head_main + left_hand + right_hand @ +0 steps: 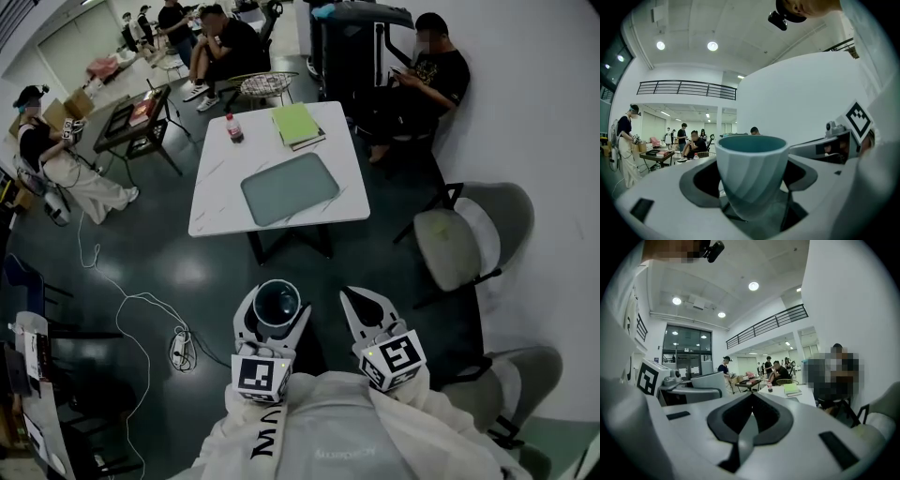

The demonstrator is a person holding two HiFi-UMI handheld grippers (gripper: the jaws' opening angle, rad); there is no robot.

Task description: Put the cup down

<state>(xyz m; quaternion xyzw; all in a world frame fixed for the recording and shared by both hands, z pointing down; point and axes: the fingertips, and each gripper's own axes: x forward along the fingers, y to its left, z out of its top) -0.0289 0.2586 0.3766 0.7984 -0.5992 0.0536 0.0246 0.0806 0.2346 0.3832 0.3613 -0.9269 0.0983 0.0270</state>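
A pale blue-grey ribbed cup (277,304) with a dark teal inside stands upright between the jaws of my left gripper (277,298), which is shut on it, held above the dark floor close to my body. The left gripper view has the cup (751,180) filling the middle, clamped by both jaws of the left gripper (751,164). My right gripper (356,298) hangs beside it to the right, shut with nothing in it. Its jaw tips meet in the right gripper view (751,394). The white table (216,202) stands well ahead of both grippers.
On the table lie a grey tray (289,187), green books (296,123) and a small bottle (233,128). Two grey chairs (459,244) stand to the right. A cable and a power strip (178,349) lie on the floor at left. People sit beyond the table.
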